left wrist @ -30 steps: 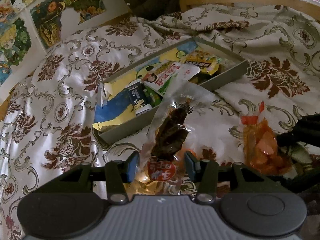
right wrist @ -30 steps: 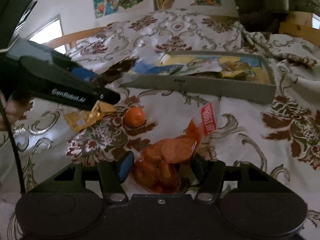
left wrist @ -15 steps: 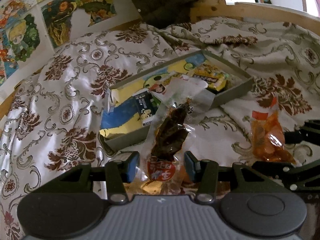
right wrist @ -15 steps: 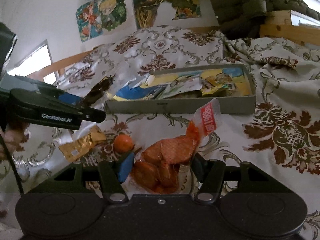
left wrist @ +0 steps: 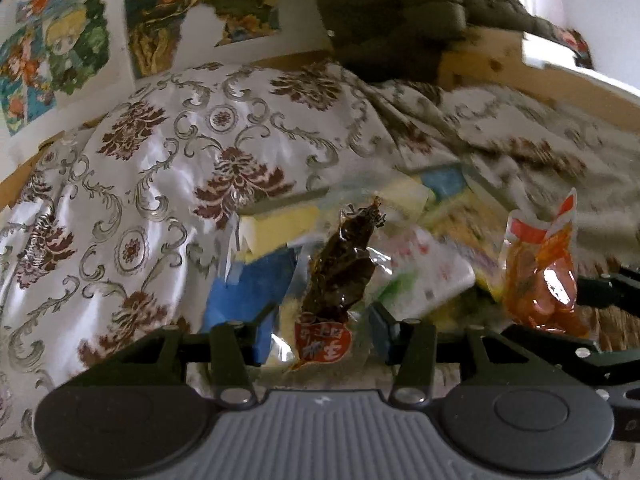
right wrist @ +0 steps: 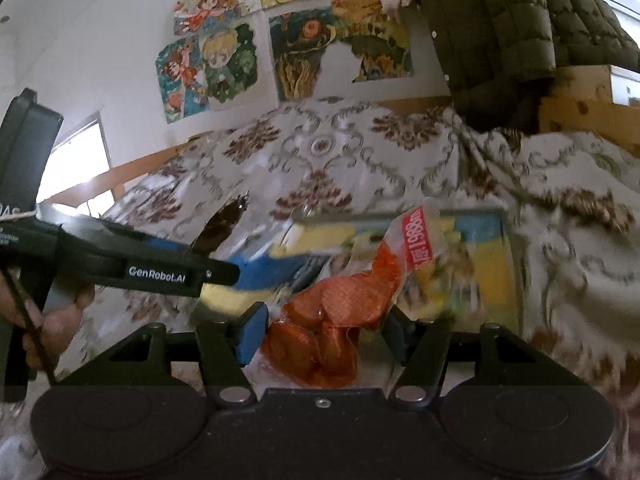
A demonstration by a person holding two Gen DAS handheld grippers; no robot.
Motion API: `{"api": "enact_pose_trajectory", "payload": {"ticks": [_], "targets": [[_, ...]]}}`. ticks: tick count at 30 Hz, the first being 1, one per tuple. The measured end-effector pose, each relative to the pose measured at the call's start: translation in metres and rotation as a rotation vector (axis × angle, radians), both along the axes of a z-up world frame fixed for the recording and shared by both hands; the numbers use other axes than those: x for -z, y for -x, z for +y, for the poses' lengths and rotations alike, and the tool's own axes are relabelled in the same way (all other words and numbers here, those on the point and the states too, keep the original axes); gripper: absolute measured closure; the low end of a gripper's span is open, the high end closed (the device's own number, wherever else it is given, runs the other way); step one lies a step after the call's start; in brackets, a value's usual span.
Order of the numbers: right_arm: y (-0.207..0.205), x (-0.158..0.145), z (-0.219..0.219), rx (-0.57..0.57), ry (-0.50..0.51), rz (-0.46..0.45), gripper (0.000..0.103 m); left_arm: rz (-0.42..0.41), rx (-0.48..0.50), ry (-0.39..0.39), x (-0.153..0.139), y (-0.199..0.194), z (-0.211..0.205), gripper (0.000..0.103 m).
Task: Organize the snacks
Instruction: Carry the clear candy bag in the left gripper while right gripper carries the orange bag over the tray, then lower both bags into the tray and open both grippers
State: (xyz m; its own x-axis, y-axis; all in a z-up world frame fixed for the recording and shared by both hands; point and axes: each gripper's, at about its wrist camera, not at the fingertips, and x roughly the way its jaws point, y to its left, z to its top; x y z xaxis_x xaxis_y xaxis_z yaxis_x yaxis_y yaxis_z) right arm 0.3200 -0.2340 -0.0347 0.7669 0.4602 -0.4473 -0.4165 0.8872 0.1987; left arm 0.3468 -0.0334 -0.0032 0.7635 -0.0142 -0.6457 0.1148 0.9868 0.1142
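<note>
My left gripper (left wrist: pixel 318 334) is shut on a clear packet of dark brown dried snack (left wrist: pixel 340 276) with a red label, held up over the near edge of the grey snack box (left wrist: pixel 280 206). My right gripper (right wrist: pixel 322 332) is shut on a clear packet of orange-red snack pieces (right wrist: pixel 336 320) with a red-and-white top, held above the same box (right wrist: pixel 506 264). The orange packet also shows at the right of the left wrist view (left wrist: pixel 540 276). The left gripper's arm (right wrist: pixel 160 272) and its brown packet (right wrist: pixel 224 228) show at the left of the right wrist view. The box holds several packets, blurred.
The box lies on a bed covered with a white and brown floral cloth (left wrist: pixel 160 184). Posters (right wrist: pixel 240 64) hang on the wall behind. A dark quilted jacket (right wrist: pixel 500 24) hangs at the back right by a wooden frame (right wrist: pixel 580 108).
Both grippers have risen and moved forward over the box with their packets. The small orange fruit and the gold wrapper on the cloth have dropped out of view.
</note>
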Motion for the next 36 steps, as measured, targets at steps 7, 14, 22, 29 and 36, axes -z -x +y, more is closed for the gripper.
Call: {"api": "enact_pose_trajectory", "payload": {"ticks": [7,14,22,29,36], "targets": [[-0.074,0.003,0.008,0.033,0.026,-0.013,0.04,0.026,-0.091,0.045,0.01,-0.062,0.002,0.05],[-0.119,0.015,0.017,0.041,0.063,0.022,0.04,0.1,-0.169,0.107,0.036,-0.098,0.015,0.05],[-0.129,0.032,0.026,0.037,0.095,0.066,0.04,0.151,-0.21,0.125,0.058,-0.106,0.021,0.05],[-0.128,0.036,0.028,0.031,0.1,0.068,0.039,0.168,-0.219,0.121,0.063,-0.107,0.018,0.05],[-0.128,0.036,0.027,0.023,0.113,0.068,0.037,0.18,-0.213,0.106,0.065,-0.109,0.012,0.049]]}}
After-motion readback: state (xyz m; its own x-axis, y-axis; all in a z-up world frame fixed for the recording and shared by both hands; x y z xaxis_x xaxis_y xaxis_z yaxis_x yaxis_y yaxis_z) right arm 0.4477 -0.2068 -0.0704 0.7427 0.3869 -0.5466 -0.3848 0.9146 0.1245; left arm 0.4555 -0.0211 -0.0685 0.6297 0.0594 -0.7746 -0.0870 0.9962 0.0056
